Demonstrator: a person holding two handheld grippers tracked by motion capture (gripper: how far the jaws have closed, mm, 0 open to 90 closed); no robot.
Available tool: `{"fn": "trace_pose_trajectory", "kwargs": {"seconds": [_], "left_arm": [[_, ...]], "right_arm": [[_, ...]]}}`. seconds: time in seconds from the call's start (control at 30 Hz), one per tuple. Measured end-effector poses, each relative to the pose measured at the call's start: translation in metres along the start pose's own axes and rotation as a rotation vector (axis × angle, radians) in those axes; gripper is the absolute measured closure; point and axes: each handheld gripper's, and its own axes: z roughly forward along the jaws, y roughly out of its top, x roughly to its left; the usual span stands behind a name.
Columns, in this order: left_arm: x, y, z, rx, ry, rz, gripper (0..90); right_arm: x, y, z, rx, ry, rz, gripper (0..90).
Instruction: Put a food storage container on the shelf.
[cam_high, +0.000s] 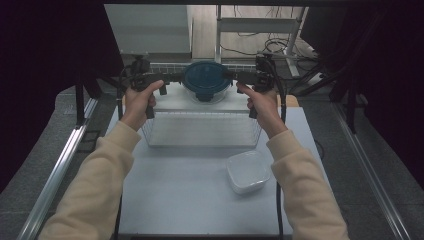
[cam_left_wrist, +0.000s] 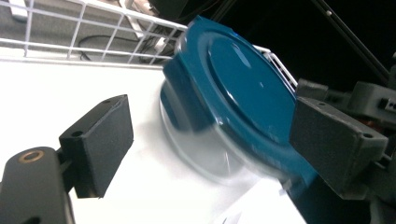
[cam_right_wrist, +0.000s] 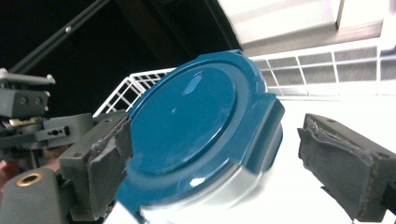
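Observation:
A round clear container with a teal lid (cam_high: 206, 80) (cam_left_wrist: 233, 107) (cam_right_wrist: 196, 126) sits on a white surface at the far side of the table, just before a white wire railing (cam_left_wrist: 93, 28). My left gripper (cam_high: 175, 78) (cam_left_wrist: 210, 140) comes at it from the left, and its jaws stand wide apart on either side of the lid's latch without pressing on it. From the right comes my right gripper (cam_high: 237, 77) (cam_right_wrist: 224, 158), also open. One of its pads (cam_right_wrist: 107, 158) lies close to the lid's rim and the other stands well clear.
A white wire basket (cam_high: 200, 127) stands in front of the container, between my hands and the near table. A square translucent box (cam_high: 248, 171) rests on the pale table (cam_high: 175, 200) at the right. Dark curtains and metal rails flank the table.

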Motion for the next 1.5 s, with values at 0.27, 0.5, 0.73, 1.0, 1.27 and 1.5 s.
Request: {"fn": "trace_pose_trajectory", "kwargs": {"seconds": [0.27,0.5,0.73,1.0,1.27,1.5], "left_arm": [[-0.018,-0.043,-0.032,-0.002,-0.078,0.169,19.8],[-0.024,-0.094,-0.05,0.016,-0.168,0.219,20.4],[-0.027,-0.14,-0.059,0.052,-0.147,0.296,21.5],[-0.029,-0.189,-0.061,0.127,-0.125,0.344,22.6],[-0.023,-0.222,-0.058,0.178,-0.016,0.382,23.4],[-0.02,-0.236,-0.055,0.209,0.005,0.417,25.5]], "right_arm": [[0.018,-0.029,-0.034,0.02,0.017,-0.199,12.8],[0.023,-0.066,-0.051,0.035,0.063,-0.24,16.3],[0.02,-0.111,-0.064,0.072,0.068,-0.289,18.8],[0.009,-0.16,-0.082,0.127,0.086,-0.281,19.7],[-0.004,-0.203,-0.089,0.204,0.05,-0.301,20.0],[-0.016,-0.22,-0.087,0.232,0.042,-0.278,20.1]]}}
